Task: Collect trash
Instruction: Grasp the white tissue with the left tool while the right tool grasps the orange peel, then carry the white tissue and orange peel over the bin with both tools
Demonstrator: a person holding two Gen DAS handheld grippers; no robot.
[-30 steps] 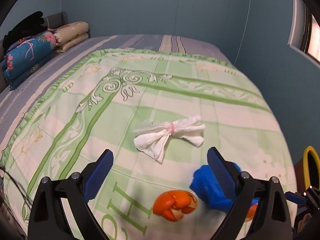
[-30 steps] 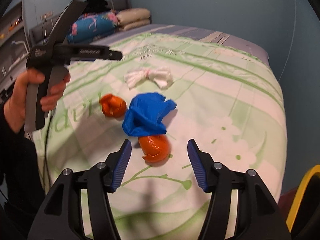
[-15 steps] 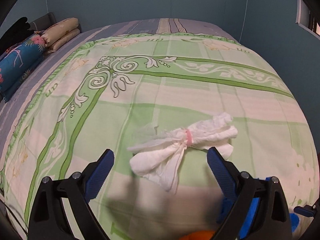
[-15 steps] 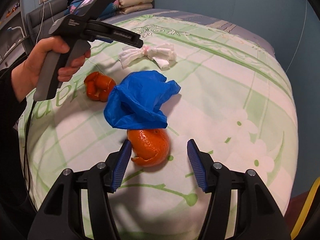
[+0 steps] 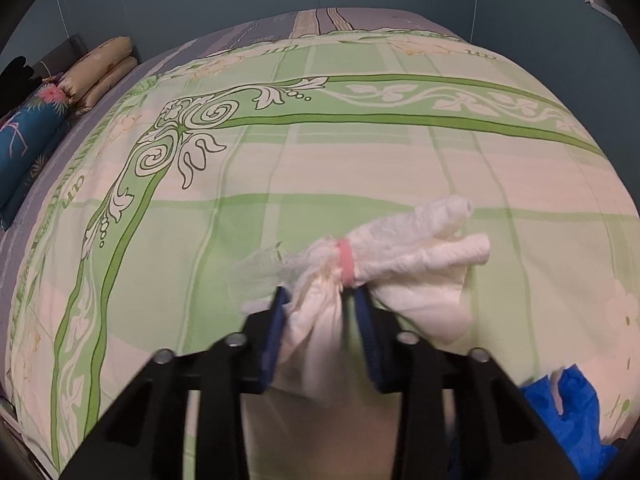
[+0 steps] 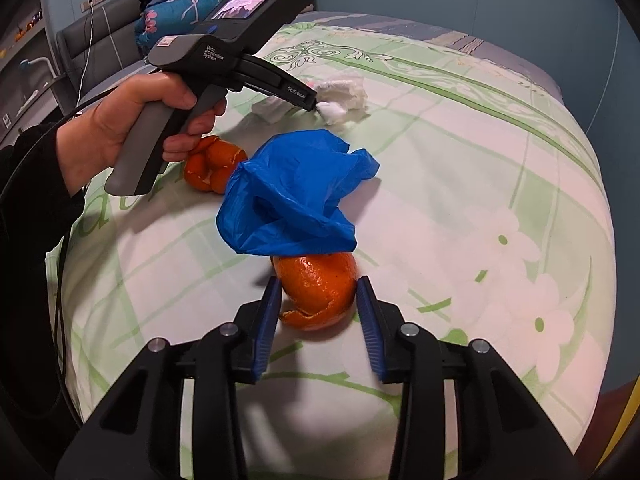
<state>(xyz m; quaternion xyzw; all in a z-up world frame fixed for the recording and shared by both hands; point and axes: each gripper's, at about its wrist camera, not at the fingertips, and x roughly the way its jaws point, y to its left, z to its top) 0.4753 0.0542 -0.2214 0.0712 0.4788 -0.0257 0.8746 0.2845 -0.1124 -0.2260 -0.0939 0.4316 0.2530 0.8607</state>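
Where both pairs of fingers stood spread a second ago, the left gripper (image 5: 320,312) now pinches the white tissue bundle (image 5: 384,268) on the bed (image 5: 360,160), and the right gripper (image 6: 316,304) has narrowed around the orange peel (image 6: 318,292), contact unclear.

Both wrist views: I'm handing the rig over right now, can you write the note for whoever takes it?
Left claw: shut on the white tissue bundle, gripping just below its pink band; bundle still touches the bedspread.
Right claw: fingers flank the near orange peel; contact unclear.
Still on the bed: blue plastic bag draped over that peel, second orange peel by the left hand.
Done: nothing binned yet.
Left: lift the tissue, grip the peel, then collect bag and second peel.
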